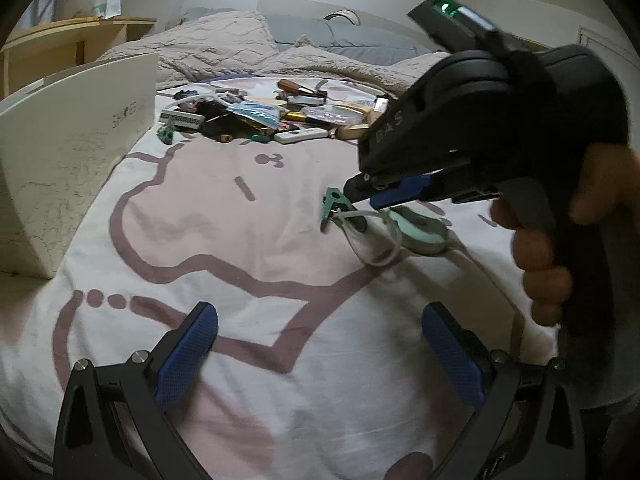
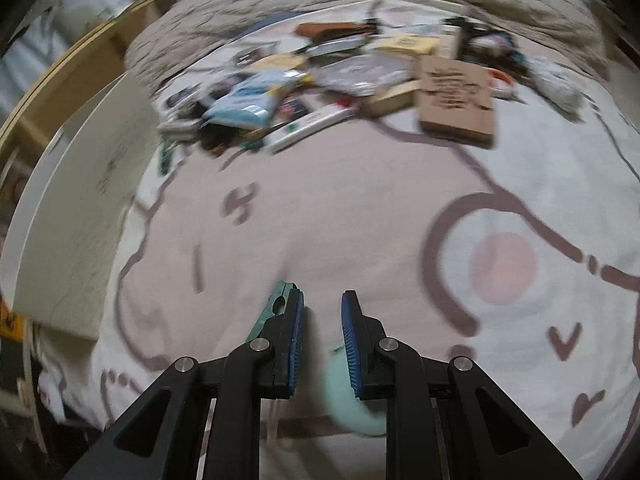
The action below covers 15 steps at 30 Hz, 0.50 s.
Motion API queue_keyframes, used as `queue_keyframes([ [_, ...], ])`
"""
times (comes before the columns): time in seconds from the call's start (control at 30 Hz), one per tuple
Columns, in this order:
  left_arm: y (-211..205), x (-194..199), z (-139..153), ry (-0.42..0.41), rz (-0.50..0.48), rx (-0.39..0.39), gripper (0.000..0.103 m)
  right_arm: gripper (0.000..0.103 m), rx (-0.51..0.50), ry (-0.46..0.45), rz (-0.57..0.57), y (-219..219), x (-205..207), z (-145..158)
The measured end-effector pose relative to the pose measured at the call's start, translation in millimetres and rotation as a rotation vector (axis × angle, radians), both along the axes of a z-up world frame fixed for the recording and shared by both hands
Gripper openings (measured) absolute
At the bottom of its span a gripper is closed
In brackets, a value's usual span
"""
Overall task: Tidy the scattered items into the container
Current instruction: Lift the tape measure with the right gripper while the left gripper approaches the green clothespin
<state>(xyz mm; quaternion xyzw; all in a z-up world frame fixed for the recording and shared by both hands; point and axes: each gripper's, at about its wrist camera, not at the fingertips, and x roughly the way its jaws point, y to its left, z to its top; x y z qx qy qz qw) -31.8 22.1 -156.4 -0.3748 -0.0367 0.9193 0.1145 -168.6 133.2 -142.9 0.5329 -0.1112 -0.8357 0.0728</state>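
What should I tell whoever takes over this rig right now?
Right tongs: shut on a green clip whose white cord and mint round case dangle beneath, carried above the bedsheet.
Left tongs: open, empty, low over the sheet.
White box, the likely container, stands at the left edge of the bed; its inside is not visible.
Clutter pile lies at the far end of the sheet, including a cardboard box and a white remote.
Left to do: drop the clipped item in the box, then clear the pile.
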Motion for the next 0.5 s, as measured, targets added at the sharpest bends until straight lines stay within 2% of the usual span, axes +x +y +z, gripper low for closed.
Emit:
queue_keyframes([
  [0.13,-10.9,-5.6,13.7,-0.014,0.056,0.053,0.103,0.020,-0.043,0.030,-0.005,8.6,7.9,11.4],
  [0.23,-20.5,-5.4,30.6,0.008,0.087,0.108,0.103,0.020,-0.049,0.049,-0.012,23.6,13.9,17.4],
  [0.37,-29.6,-7.9,49.7,0.052,0.100,0.098,0.103,0.022,-0.007,0.048,-0.011,33.9,21.1,17.2],
  [0.4,-32.4,-9.9,52.9,0.052,0.103,0.096,0.103,0.031,-0.005,0.050,-0.004,34.7,23.6,17.3],
  [0.43,-35.6,-12.6,55.6,0.050,0.107,0.095,0.103,0.048,0.000,0.051,0.008,34.6,26.0,16.9],
  [0.47,-37.9,-14.8,57.4,0.048,0.111,0.097,0.103,0.054,0.009,0.057,0.023,34.0,28.9,16.7],
  [0.5,-39.8,-16.6,58.6,0.047,0.112,0.100,0.103,0.055,0.021,0.063,0.036,32.9,31.3,16.7],
])
